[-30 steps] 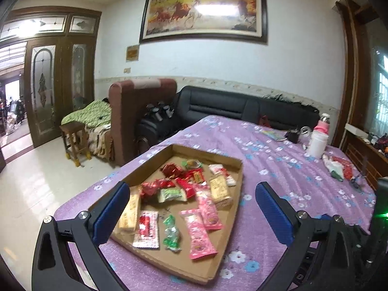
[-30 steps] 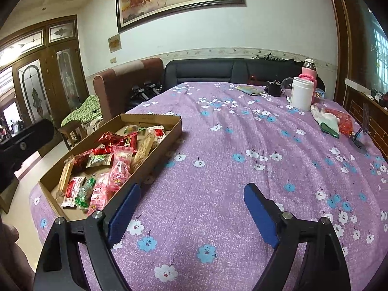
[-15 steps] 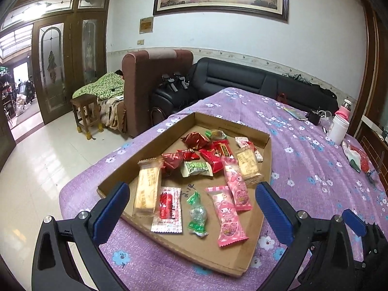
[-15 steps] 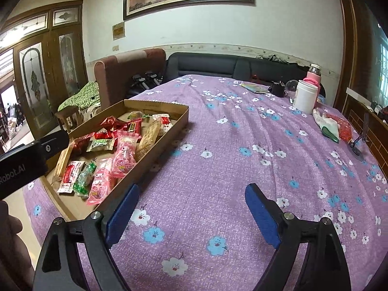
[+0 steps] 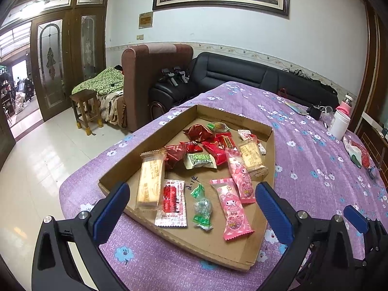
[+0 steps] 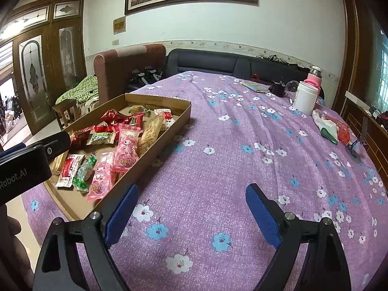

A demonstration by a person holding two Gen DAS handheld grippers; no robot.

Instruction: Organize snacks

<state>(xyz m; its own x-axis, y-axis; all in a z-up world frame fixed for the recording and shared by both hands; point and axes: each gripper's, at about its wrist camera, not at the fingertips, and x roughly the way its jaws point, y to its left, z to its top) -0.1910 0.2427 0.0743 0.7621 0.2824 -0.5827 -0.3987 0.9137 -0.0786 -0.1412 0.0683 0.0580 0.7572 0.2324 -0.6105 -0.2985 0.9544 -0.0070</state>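
A shallow cardboard tray (image 5: 270, 155) lies on the purple flowered tablecloth and holds several wrapped snacks: pink bars (image 5: 233, 208), a beige cracker pack (image 5: 149, 181), a red-and-white sachet (image 5: 171, 202), a green candy (image 5: 201, 206) and red wrappers (image 5: 213, 143). My left gripper (image 5: 191, 202) is open and empty, hovering above the tray's near end. My right gripper (image 6: 191, 208) is open and empty over bare cloth, right of the tray (image 6: 169, 133). The left gripper's body (image 6: 21, 167) shows at the left of the right wrist view.
A white jar (image 6: 305, 99) and pink-lidded bottle (image 6: 314, 77) stand at the far right of the table. A glove and red bag (image 6: 332, 128) lie near the right edge. A black sofa (image 5: 242, 72) and brown armchair (image 5: 145, 72) stand beyond the table.
My left gripper has moved closer over the tray's near end and tilted down. My right gripper has shifted slightly forward over the cloth. Both stayed open.
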